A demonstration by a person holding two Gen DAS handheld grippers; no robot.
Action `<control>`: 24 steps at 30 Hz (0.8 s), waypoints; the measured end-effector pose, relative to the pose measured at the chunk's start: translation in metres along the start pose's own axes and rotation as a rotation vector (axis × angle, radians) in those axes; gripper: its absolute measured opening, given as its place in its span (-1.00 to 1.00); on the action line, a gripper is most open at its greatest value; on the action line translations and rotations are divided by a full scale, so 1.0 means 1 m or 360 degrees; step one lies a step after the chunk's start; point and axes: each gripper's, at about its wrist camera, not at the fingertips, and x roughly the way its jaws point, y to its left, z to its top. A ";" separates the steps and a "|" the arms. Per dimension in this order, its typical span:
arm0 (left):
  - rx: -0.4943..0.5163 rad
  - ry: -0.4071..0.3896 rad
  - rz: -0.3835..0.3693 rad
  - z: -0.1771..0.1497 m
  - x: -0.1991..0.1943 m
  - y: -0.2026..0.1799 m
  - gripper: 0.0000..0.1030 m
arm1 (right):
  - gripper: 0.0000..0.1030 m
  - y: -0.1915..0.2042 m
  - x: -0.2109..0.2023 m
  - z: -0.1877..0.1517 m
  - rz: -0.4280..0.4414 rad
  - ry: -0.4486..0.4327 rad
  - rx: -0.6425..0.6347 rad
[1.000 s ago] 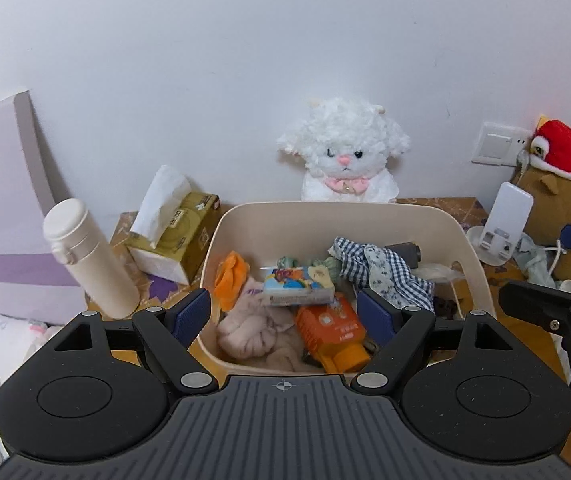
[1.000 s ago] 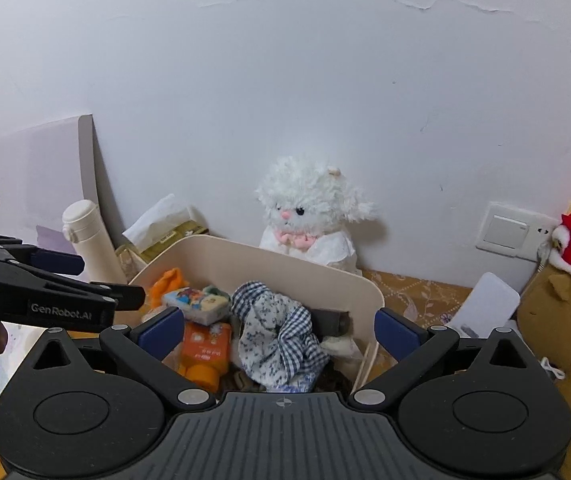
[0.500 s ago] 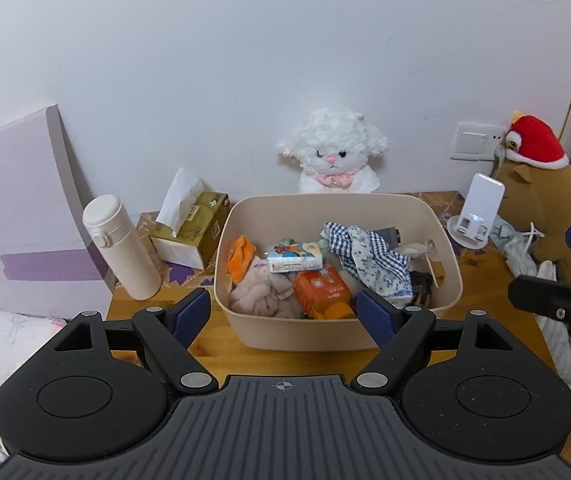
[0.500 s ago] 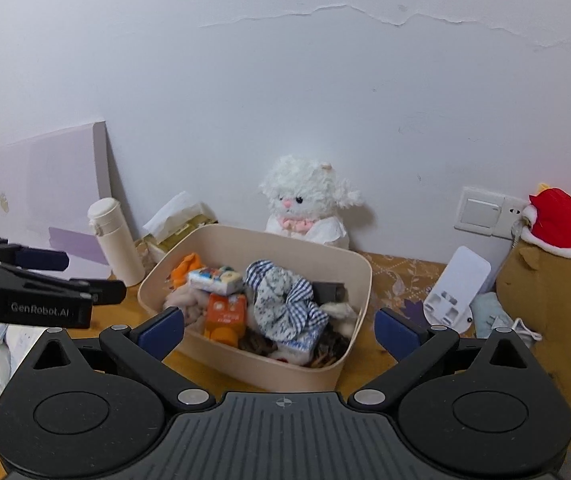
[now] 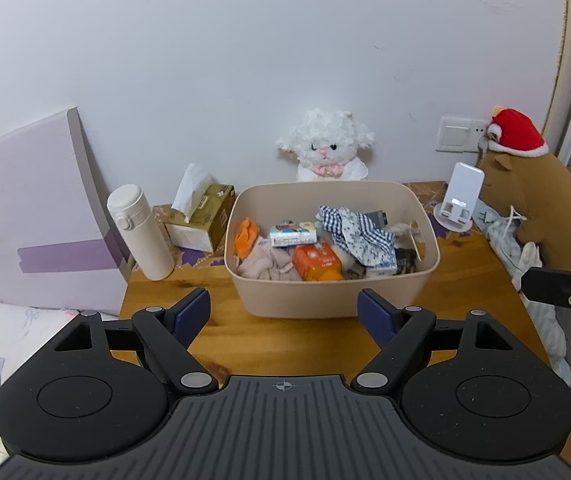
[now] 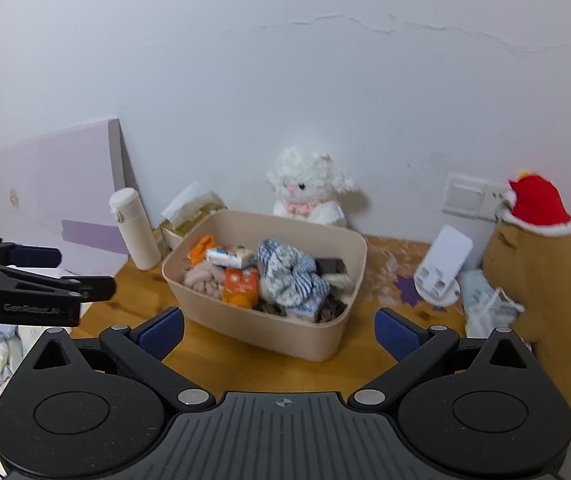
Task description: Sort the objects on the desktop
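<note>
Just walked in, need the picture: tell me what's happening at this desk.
A person holds two grippers over a wooden desk. The left gripper and right gripper are both open and empty, short of a beige bin filled with small items and cloth. Nothing is being handled.

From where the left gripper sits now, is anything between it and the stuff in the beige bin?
Only the bin's near wall. The left gripper is open and empty above bare tabletop in front of it, so coming in over the rim looks clear to the orange pack and checked cloth.
</note>
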 end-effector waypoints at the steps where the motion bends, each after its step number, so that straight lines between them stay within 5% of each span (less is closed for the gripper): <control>1: 0.0000 -0.0001 -0.0006 -0.002 -0.004 0.000 0.59 | 1.00 0.000 -0.003 -0.002 -0.0011 0.0014 0.0014; 24: -0.0017 0.0005 -0.0047 -0.052 -0.079 -0.002 0.60 | 1.00 0.007 -0.082 -0.053 -0.0157 0.0101 0.0088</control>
